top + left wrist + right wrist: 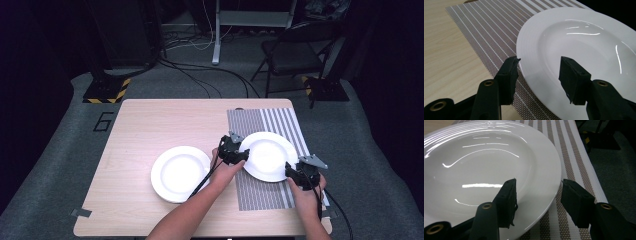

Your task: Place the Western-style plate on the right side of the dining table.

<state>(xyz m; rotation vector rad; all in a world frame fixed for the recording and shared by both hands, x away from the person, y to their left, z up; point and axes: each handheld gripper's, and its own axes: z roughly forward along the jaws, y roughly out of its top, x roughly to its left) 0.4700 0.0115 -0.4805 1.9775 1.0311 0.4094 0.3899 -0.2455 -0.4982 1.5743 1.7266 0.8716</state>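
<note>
My forearms come in from the near edge of the table, and my right gripper [298,172] sits closest to me, at the near right rim of the white plate [270,156] that lies on the striped mat [260,192]. In the right gripper view its two black jaws stand apart, one over the inside of the plate [481,167] and one out over the mat [576,165], with the rim passing between them; they straddle the edge but are not pressed onto it. My left gripper [235,152] is at the opposite, left rim of the same plate. In the left gripper view its jaws are also spread, one outside the rim above the mat [489,37] and one above the plate's [584,42] sloping inner wall, again with a clear gap to the rim on both sides. So both sets of fingers are open around the plate's edge, gripping nothing. The plate rests flat on the mat, toward the right half of the wooden table [140,125]. Left of the mat, just beside my left forearm, a second white plate [180,173] lies on the bare wood. Beyond the table a dark folding chair [295,50] stands on the grey floor, with cables [200,75] trailing nearby.
</note>
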